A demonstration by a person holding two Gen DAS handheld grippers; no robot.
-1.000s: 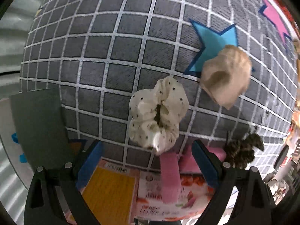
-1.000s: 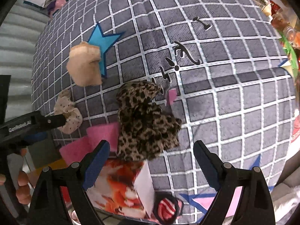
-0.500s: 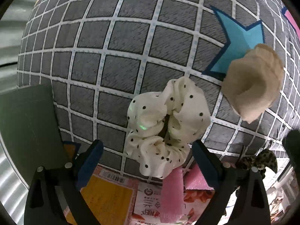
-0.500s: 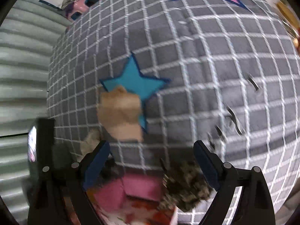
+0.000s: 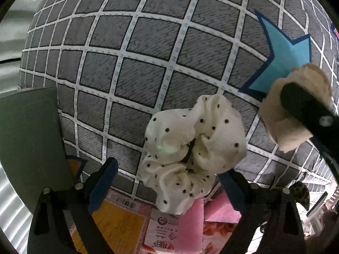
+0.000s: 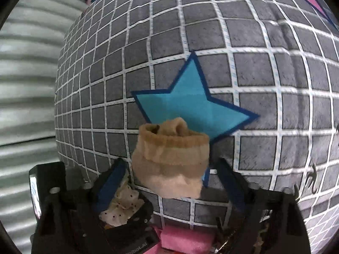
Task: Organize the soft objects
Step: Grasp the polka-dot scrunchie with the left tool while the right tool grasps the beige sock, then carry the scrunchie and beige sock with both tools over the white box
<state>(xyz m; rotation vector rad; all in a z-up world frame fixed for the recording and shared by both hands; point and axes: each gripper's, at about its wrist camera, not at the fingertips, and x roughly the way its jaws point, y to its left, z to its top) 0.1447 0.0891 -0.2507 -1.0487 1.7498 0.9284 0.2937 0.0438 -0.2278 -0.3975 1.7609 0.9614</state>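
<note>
A white scrunchie with black dots point(image 5: 192, 154) lies on the grey grid cloth point(image 5: 127, 74) between the fingers of my left gripper point(image 5: 167, 169). Its jaws are closing, and the blue pads stand clear of the fabric. A rolled beige sock point(image 6: 171, 163) rests at the tip of a blue star point(image 6: 186, 103). My right gripper point(image 6: 171, 169) straddles the sock, its jaws closing with small gaps on both sides. In the left wrist view a black right finger point(image 5: 303, 105) crosses the sock point(image 5: 296, 131). The scrunchie point(image 6: 122, 205) also shows under the left gripper's body.
A leopard-print scrunchie point(image 5: 300, 192) lies at the lower right. Pink foam pieces point(image 5: 190, 218) and a printed snack pack point(image 5: 118, 222) sit at the near edge of the cloth. A dark flat board point(image 5: 29, 139) stands on the left, with a ribbed grey surface point(image 6: 25, 84) beyond.
My left gripper has sunk toward the dotted scrunchie. My right gripper has swung left, away from the leopard scrunchie and over the beige sock, with its jaws narrowing.
</note>
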